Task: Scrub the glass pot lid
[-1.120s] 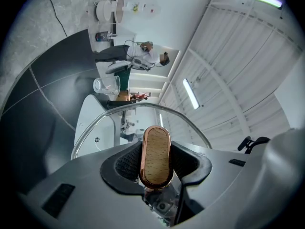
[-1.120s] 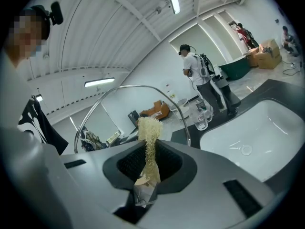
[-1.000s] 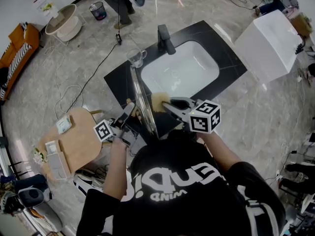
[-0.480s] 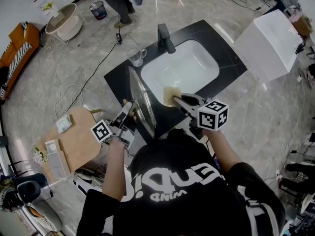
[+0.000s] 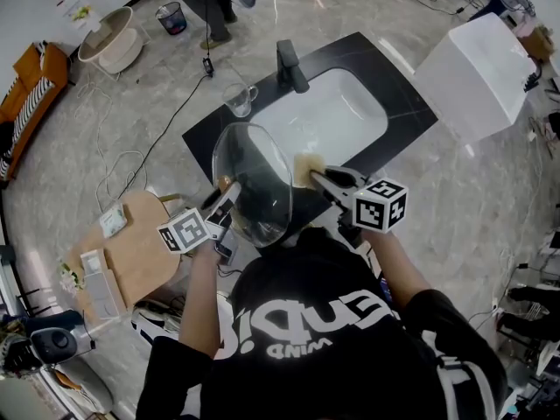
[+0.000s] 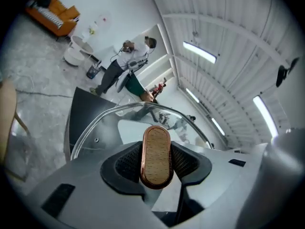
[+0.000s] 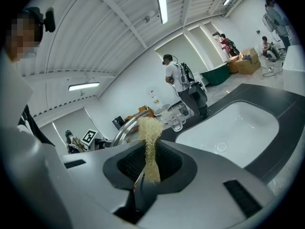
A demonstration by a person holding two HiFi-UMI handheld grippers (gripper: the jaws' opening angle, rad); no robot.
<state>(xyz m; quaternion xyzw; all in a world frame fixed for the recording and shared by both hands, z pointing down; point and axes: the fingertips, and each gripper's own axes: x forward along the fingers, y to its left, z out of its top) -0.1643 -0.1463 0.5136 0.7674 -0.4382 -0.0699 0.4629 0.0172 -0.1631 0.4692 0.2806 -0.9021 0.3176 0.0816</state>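
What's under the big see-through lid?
Through the glass lid you mostly see the black counter by the white sink. The person's black shirt covers the lid's near edge, so what lies below there is hidden.

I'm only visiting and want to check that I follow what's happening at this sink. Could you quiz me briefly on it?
1. The left gripper is shut on what? A) the wooden knob of the glass pot lid B) a plate rim C) the tap
2. True or false: the right gripper is shut on a fibrous scrub pad.
3. In the head view, what stands on the counter left of the sink?
Key: 1 A; 2 true; 3 a glass mug.
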